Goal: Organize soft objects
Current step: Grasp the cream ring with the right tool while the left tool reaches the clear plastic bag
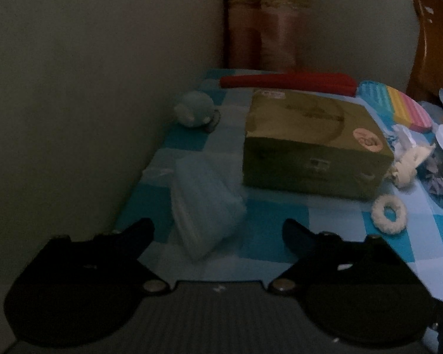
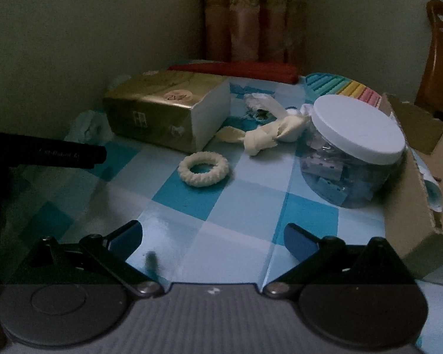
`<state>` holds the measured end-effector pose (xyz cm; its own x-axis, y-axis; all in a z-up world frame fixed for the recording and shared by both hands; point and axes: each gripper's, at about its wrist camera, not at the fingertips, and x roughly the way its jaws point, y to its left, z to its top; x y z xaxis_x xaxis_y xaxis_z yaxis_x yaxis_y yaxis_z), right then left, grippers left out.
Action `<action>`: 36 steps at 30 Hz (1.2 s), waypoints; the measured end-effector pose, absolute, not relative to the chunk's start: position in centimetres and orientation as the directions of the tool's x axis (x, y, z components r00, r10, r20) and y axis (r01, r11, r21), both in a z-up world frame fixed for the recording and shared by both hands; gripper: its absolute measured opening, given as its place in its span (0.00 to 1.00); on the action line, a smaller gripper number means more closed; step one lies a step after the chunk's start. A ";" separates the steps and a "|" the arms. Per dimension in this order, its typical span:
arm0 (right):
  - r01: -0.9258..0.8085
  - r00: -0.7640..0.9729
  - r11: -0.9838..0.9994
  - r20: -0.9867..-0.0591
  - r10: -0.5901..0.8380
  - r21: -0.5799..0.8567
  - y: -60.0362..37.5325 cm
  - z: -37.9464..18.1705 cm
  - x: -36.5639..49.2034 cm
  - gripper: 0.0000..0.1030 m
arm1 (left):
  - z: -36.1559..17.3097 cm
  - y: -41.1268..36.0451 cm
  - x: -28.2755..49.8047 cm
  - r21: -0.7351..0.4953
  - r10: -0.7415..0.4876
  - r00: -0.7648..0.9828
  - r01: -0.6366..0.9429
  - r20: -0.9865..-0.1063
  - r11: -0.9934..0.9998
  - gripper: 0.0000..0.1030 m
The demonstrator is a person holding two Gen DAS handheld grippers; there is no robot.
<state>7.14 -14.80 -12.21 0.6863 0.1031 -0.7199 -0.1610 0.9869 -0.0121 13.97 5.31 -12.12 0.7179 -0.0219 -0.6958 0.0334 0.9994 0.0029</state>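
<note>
My left gripper [image 1: 218, 236] stands apart over a pale plastic packet [image 1: 205, 206]; my right gripper [image 2: 212, 240], also apart, faces the cream hair tie [image 2: 203, 169] ahead.

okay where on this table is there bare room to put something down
Bare cloth lies in front of the ring, between it and the right gripper. Another patch sits between the plush and box. Crowded around the jar and cream cloth.
</note>
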 end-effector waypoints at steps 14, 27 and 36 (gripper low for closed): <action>-0.172 0.678 0.985 -0.727 0.107 -0.015 -14.4 -13.1 8.3 1.00 | -12.7 6.1 15.6 -0.047 -0.042 0.722 0.014 -0.691 0.999 0.74; -0.193 0.686 0.980 -0.721 0.099 -0.049 -13.9 -13.4 9.4 1.00 | -12.8 6.8 17.1 -0.066 -0.039 0.728 -0.008 -0.684 0.998 0.46; -0.202 0.709 0.978 -0.697 0.107 -0.056 -13.0 -13.4 11.8 0.92 | -12.7 6.7 16.8 -0.049 -0.031 0.731 -0.003 -0.682 0.999 0.46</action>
